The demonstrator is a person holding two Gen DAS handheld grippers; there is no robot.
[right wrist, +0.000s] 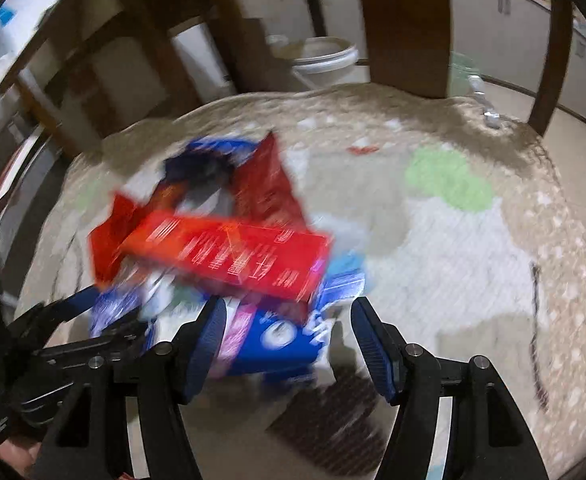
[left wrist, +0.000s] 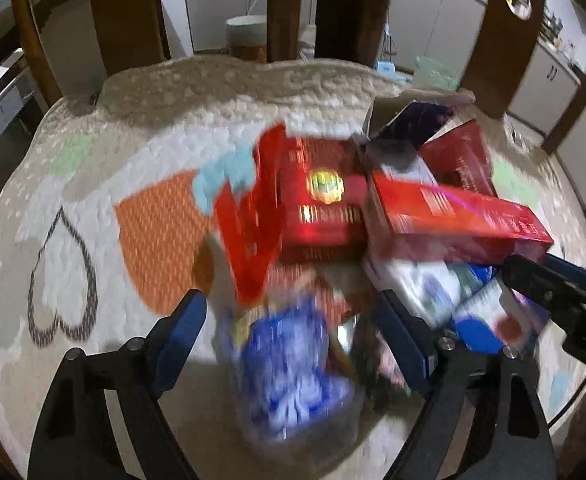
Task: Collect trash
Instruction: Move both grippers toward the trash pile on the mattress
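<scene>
Patterned rug (left wrist: 93, 184), long red box (left wrist: 457, 216) lying flat — slanting down-right, both claws wide, empty

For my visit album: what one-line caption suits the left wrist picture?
Left tool open above a blurred blue wrapper, beside a pile of red boxes on a patterned mat.

The left claw (left wrist: 293, 320) has two black, angular fingers (left wrist: 93, 400) lined with ribbed blue pads (left wrist: 181, 336); round silver screws (left wrist: 135, 345) sit at the joints, at 7 and 5 o'clock in its view. The right claw (right wrist: 289, 336) is built alike: black arms, blue ridged pads (right wrist: 209, 344), silver screw heads (right wrist: 413, 349). Motion blurs both views.
</scene>
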